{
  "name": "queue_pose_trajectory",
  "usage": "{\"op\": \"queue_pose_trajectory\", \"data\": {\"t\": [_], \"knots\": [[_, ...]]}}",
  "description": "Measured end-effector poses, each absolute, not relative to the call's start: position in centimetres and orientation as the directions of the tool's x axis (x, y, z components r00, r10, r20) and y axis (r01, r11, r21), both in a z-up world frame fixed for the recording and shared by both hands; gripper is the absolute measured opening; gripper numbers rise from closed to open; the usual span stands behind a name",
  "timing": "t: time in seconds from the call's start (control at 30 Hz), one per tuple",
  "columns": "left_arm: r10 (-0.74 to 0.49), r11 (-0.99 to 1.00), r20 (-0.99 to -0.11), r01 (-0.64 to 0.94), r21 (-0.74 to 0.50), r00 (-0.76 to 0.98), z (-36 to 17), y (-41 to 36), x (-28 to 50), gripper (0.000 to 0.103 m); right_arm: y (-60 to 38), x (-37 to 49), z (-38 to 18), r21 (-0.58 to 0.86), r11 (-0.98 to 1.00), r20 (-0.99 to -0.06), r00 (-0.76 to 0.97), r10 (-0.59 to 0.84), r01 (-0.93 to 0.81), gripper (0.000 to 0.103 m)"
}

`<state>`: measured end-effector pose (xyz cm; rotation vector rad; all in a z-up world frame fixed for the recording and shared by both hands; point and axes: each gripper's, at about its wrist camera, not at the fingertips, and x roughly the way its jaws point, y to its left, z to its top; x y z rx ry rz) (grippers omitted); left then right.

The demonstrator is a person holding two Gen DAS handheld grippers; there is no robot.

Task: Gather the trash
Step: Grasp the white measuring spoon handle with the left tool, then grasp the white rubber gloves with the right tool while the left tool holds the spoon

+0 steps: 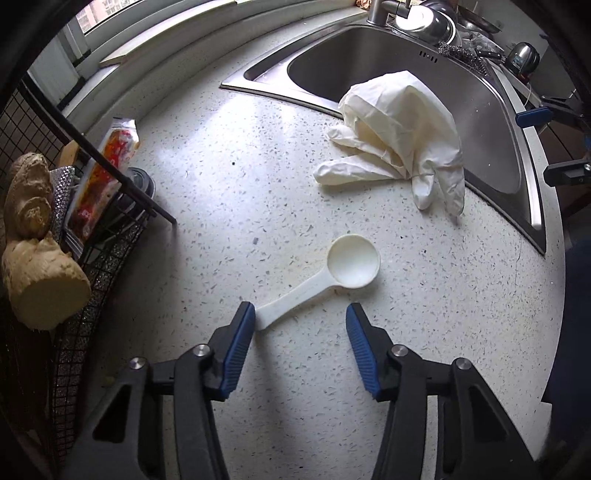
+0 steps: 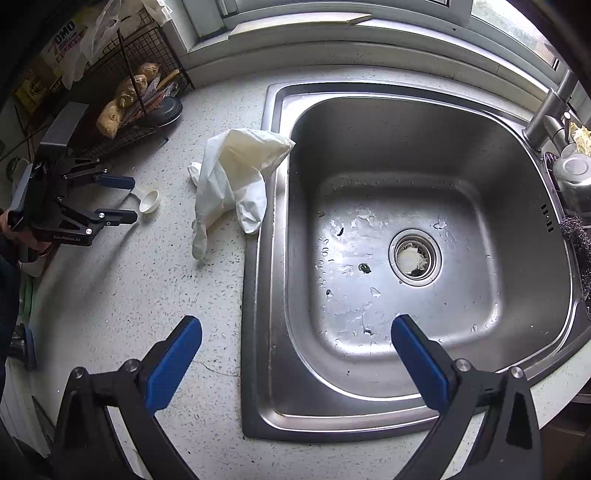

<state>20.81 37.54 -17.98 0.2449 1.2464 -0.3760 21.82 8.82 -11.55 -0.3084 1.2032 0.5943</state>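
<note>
"OMO" on box (image 2: 61, 33) behind rack

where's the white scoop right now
The white scoop lies on the speckled counter between the open left gripper's fingers, its handle end by one pad, just short of the crumpled gloves at the sink's edge.

faucet (image 2: 546, 114) cut off by the frame's edge.

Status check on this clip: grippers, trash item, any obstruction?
Left gripper open, straddling white scoop handle, not clamped. Right gripper open, empty, over sink edge. Crumpled glove beyond scoop, not blocking.
</note>
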Motion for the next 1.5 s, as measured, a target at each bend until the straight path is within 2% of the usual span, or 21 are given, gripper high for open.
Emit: {"op": "queue_pose_trajectory", "data": {"t": [0.43,0.53,0.67,0.77,0.83,0.97,1.1,1.5], "knots": [[-0.15,0.843,-0.963,0.538,-0.007,0.223,-17.8,33.8,22.4,0.043,7.1,21.7,-11.6,0.091,0.835,-0.938,0.235,0.255,-0.543,0.103],[-0.168,0.833,-0.963,0.553,-0.026,0.208,-18.0,32.8,22.4,0.034,6.8,21.7,-11.6,0.093,0.84,-0.937,0.238,0.255,-0.534,0.103],[-0.203,0.838,-0.958,0.543,-0.061,0.204,-18.0,31.9,21.9,0.015,6.6,21.8,-11.6,0.098,0.846,-0.937,0.237,0.256,-0.524,0.103],[-0.224,0.839,-0.952,0.538,-0.078,0.211,-18.0,31.0,21.7,0.009,6.4,21.9,-11.7,0.127,0.846,-0.934,0.224,0.278,-0.518,0.103],[-0.217,0.839,-0.949,0.54,-0.061,0.229,-18.0,29.8,20.9,0.009,6.3,21.9,-11.9,0.141,0.848,-0.934,0.215,0.285,-0.511,0.103],[-0.215,0.885,-0.934,0.462,-0.062,0.285,-17.8,29.0,20.2,0.009,6.3,21.9,-12.3,0.143,0.85,-0.938,0.206,0.28,-0.507,0.103],[-0.253,0.922,-0.914,0.366,-0.129,0.316,-17.3,28.9,19.2,0.009,6.8,21.9,-12.3,0.172,0.836,-0.932,0.189,0.31,-0.522,0.103],[-0.107,0.991,-0.931,0.113,-0.071,0.35,-16.9,32.1,16.7,0.009,13.0,24.2,-12.2,0.164,0.736,-0.919,0.17,0.356,-0.656,0.103]]}}
